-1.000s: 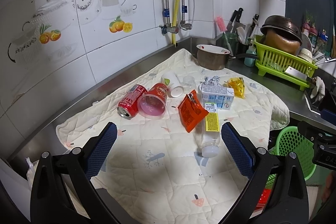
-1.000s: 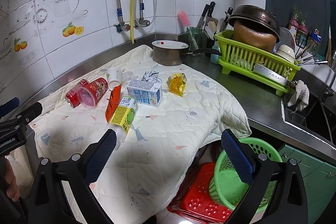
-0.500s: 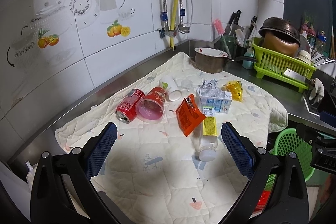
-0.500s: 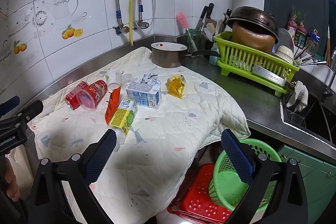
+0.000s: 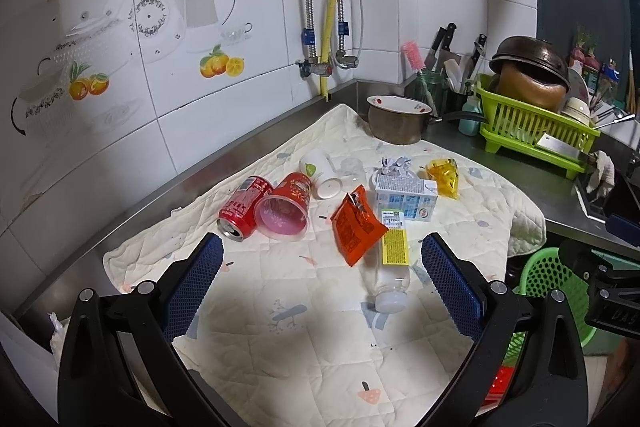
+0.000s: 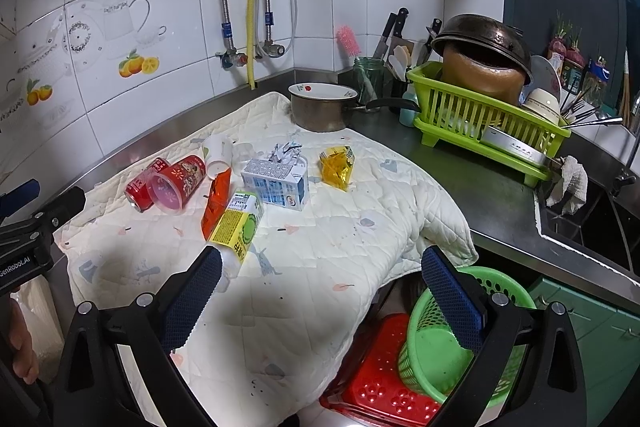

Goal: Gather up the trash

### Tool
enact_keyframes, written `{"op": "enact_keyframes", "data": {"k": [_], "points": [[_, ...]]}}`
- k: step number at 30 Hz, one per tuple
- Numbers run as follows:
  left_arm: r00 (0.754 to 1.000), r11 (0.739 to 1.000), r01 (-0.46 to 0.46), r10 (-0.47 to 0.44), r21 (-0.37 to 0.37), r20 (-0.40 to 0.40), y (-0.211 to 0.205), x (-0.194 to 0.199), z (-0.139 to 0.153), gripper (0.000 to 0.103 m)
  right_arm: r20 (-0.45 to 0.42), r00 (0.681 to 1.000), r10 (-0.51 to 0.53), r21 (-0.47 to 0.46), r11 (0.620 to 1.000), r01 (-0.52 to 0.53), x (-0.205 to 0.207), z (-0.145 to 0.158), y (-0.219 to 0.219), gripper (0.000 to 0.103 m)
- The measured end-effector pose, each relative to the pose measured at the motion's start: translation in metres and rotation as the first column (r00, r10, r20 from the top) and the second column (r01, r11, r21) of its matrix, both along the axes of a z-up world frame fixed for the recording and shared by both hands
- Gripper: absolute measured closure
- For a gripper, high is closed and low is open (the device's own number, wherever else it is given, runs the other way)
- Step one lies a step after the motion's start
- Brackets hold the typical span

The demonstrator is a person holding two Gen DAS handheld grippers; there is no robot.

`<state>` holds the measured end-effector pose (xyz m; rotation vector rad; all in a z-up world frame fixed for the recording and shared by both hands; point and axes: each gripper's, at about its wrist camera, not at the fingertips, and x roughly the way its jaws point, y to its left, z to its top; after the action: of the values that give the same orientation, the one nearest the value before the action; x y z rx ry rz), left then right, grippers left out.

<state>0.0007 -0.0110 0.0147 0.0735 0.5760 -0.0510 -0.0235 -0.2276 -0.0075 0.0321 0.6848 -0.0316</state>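
Trash lies on a quilted cream mat (image 5: 288, 343): a red soda can (image 5: 242, 207), a red plastic cup (image 5: 286, 209), a white paper cup (image 5: 320, 169), an orange snack packet (image 5: 356, 227), a clear bottle with a yellow label (image 5: 392, 259), a blue-white milk carton (image 5: 406, 193) with crumpled paper on it, and a yellow wrapper (image 5: 444, 177). A green basket (image 6: 448, 343) sits below the counter edge. My left gripper (image 5: 320, 287) is open and empty above the mat's near part. My right gripper (image 6: 320, 303) is open and empty over the mat's front edge.
A metal pot (image 6: 320, 107) stands at the mat's far corner. A green dish rack (image 6: 488, 123) with a pot and bowls fills the right counter. A red crate (image 6: 384, 383) lies under the basket. The sink (image 6: 592, 227) is at the right.
Both grippers have drawn back and risen slightly, so the trash looks a little farther away. Nothing on the mat has moved.
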Motion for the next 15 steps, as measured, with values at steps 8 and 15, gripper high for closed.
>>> {"op": "enact_keyframes", "data": {"k": [8, 15], "points": [[1.0, 1.0, -0.005, 0.005, 0.001, -0.004, -0.002, 0.0006, 0.0017, 0.005, 0.005, 1.0, -0.002, 0.003, 1.0, 0.002, 0.0016, 0.0016, 0.0002, 0.006], [1.0, 1.0, 0.001, -0.001, -0.002, 0.0, -0.0016, 0.0022, 0.003, 0.005, 0.008, 1.0, 0.001, 0.001, 1.0, -0.001, 0.0, 0.0015, 0.0005, 0.006]]}}
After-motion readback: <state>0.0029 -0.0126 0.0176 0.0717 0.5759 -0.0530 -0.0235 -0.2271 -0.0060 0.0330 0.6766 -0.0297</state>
